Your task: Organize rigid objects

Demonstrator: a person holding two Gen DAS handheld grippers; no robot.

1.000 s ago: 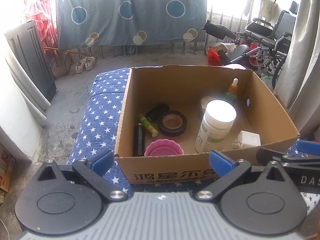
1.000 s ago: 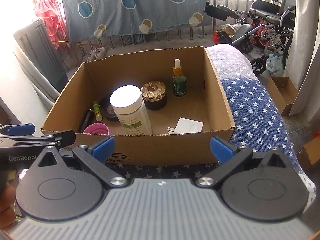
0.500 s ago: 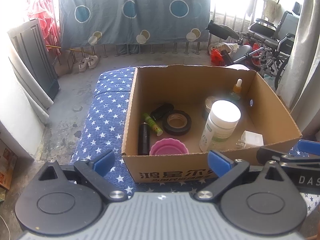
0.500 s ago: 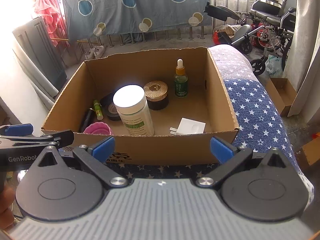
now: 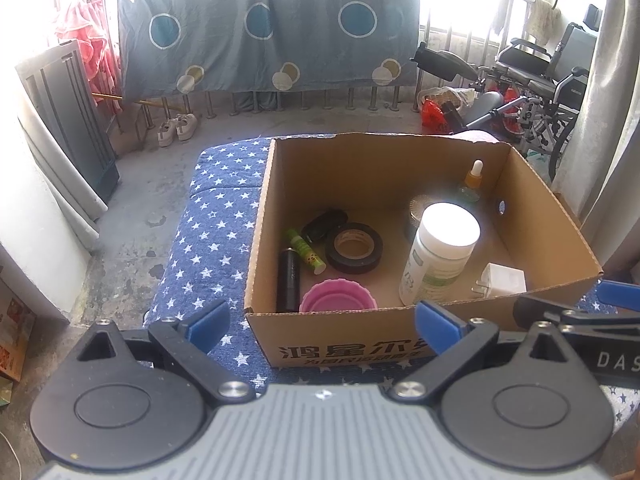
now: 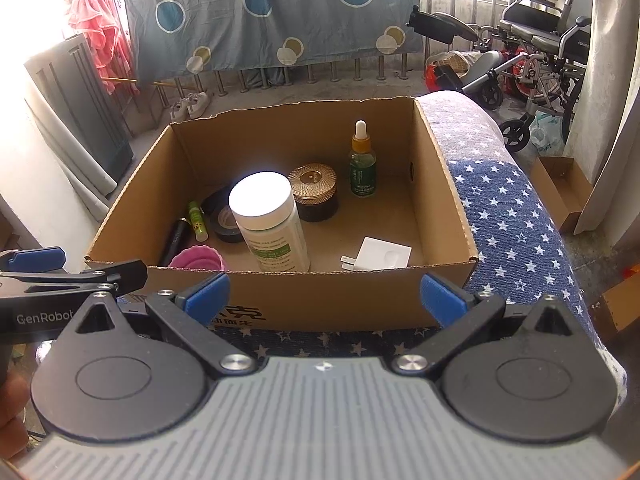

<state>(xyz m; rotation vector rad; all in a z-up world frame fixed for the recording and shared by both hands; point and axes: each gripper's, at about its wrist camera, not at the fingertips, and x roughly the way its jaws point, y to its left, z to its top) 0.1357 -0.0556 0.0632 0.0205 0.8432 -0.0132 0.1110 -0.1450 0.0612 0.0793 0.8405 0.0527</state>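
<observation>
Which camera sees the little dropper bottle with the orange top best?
The right wrist view. There the dropper bottle stands in plain sight at the back of the cardboard box, with its white tip, orange collar and green label clear. In the left wrist view it is smaller, washed out by glare.

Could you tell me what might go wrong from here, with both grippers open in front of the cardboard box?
1. The tall white-capped plastic bottle stands close to the gold-lidded dark jar; reaching for either could topple the bottle.
2. The slim green dropper bottle stands upright and looks easy to tip.
3. The near wall of the brown cardboard box could catch jaws coming in low.
</observation>
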